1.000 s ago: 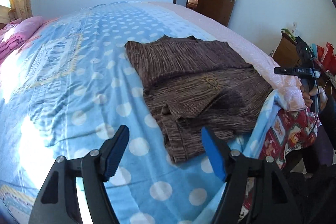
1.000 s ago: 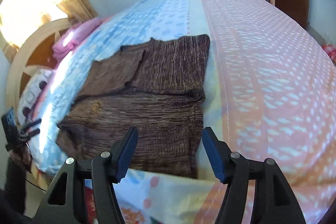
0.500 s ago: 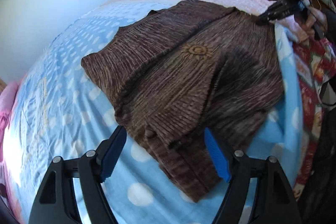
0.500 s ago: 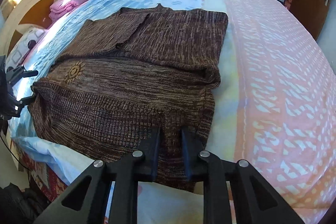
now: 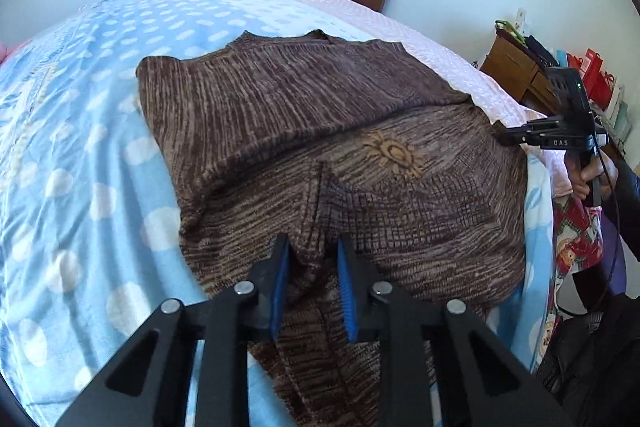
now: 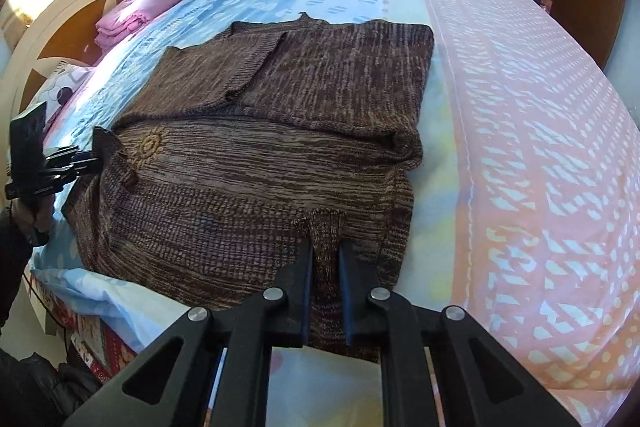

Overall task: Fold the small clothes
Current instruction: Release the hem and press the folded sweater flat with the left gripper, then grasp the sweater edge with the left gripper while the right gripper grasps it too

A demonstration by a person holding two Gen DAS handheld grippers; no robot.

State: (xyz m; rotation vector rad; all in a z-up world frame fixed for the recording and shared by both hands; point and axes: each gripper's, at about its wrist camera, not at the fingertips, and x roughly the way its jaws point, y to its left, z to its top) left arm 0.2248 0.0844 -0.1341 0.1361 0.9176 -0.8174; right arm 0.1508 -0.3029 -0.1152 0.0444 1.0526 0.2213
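1. Two grippers pinch the near hem of the brown sweater (image 6: 264,163), which lies flat on the bed (image 6: 520,107).
2. Left gripper (image 5: 310,263): jaws narrow, closing on a raised ridge of knit between them.
3. Right gripper (image 6: 325,267): jaws narrow, closing, a fold of hem between them.
4. From both jaws the sweater's long axis runs straight ahead toward its collar; neither hand is nearer, so the fold probably goes forward.

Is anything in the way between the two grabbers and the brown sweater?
No. Nothing visible. The left gripper and right gripper are both closing on pinched folds at the near hem of the sweater.
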